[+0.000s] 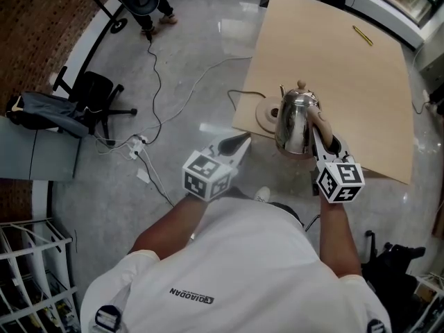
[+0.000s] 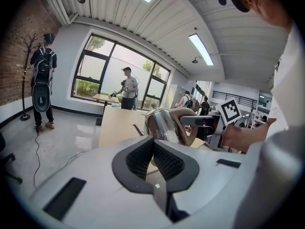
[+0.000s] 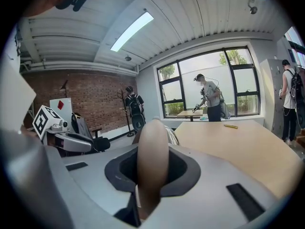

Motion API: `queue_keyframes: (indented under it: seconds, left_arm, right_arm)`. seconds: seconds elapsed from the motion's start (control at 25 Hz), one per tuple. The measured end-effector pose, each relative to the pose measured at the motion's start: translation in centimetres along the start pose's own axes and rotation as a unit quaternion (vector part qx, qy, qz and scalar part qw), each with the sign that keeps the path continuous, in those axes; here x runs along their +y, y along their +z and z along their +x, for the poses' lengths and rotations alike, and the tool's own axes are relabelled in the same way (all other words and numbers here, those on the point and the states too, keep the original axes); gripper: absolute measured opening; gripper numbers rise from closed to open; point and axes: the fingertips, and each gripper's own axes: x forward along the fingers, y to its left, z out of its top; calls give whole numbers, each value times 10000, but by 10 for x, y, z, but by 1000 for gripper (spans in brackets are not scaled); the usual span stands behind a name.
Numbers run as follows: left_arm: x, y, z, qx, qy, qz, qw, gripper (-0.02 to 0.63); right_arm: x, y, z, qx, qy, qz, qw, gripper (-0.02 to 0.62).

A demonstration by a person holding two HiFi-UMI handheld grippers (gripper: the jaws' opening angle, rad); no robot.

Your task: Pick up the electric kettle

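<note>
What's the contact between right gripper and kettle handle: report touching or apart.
Touching: the right gripper clamps the kettle handle, pads against both its sides, in the right gripper view.

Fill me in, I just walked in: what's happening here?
A person holds a gripper in each hand. The right gripper is clamped on the tan handle of the steel electric kettle, which is off its round base on the wooden table. The left gripper is shut and empty, off the table's edge.
</note>
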Motion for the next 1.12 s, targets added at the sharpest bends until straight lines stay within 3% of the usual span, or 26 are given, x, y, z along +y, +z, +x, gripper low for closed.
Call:
queue_keyframes:
  seconds: [0.28, 0.64, 1.12]
  left_arm:
    - [-21, -18, -9, 260, -53, 54, 9996, -5]
    - [-22, -11, -30, 282, -235, 293, 9989, -5]
    - [5, -30, -110, 315, -566, 358, 9973, -5]
  right_arm:
    - [12, -2, -28, -136, 132, 172, 9997, 78]
    - [31, -18, -44, -120, -110, 265, 9995, 78]
    - [118, -35, -57, -72, -464, 440, 9979, 78]
